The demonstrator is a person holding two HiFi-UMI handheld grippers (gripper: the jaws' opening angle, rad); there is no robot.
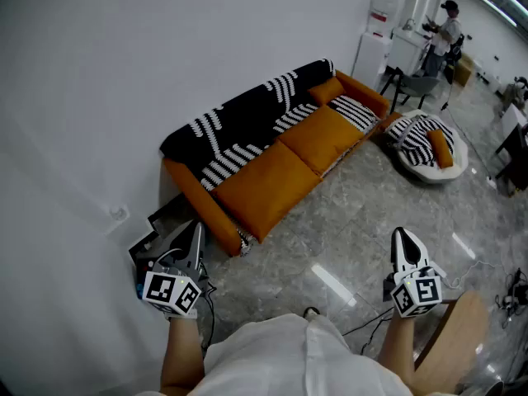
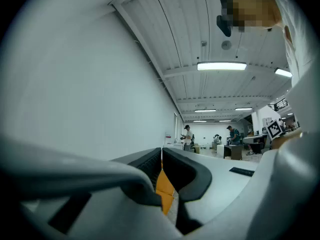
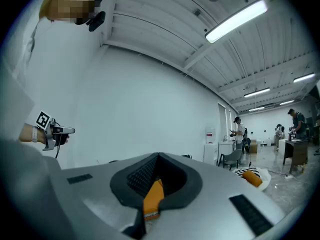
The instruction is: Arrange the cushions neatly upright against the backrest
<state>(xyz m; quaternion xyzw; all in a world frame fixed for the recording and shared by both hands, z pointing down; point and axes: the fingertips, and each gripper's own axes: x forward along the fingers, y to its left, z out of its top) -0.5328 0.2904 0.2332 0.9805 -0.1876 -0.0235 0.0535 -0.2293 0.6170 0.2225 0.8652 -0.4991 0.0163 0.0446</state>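
Observation:
An orange sofa (image 1: 272, 176) stands along the wall, with a black-and-white striped throw (image 1: 247, 118) over its backrest. At its far end lie an orange cushion (image 1: 327, 90) and a striped cushion (image 1: 356, 110). On a round white floor pouf (image 1: 410, 165) past that end rest a striped cushion (image 1: 419, 139) and an orange cushion (image 1: 440, 148). My left gripper (image 1: 196, 231) and right gripper (image 1: 401, 238) are held low in front of me, well short of the sofa. Both are shut, with nothing between the jaws. The orange cushion (image 3: 253, 179) on the pouf also shows in the right gripper view.
Black gear (image 1: 158, 231) sits on the floor by the sofa's near end. A white cabinet (image 1: 373, 54), a grey chair (image 1: 412, 85) and a person (image 1: 446, 33) are at the back right. Cables (image 1: 363, 324) and a wooden round top (image 1: 458, 328) lie near my right side.

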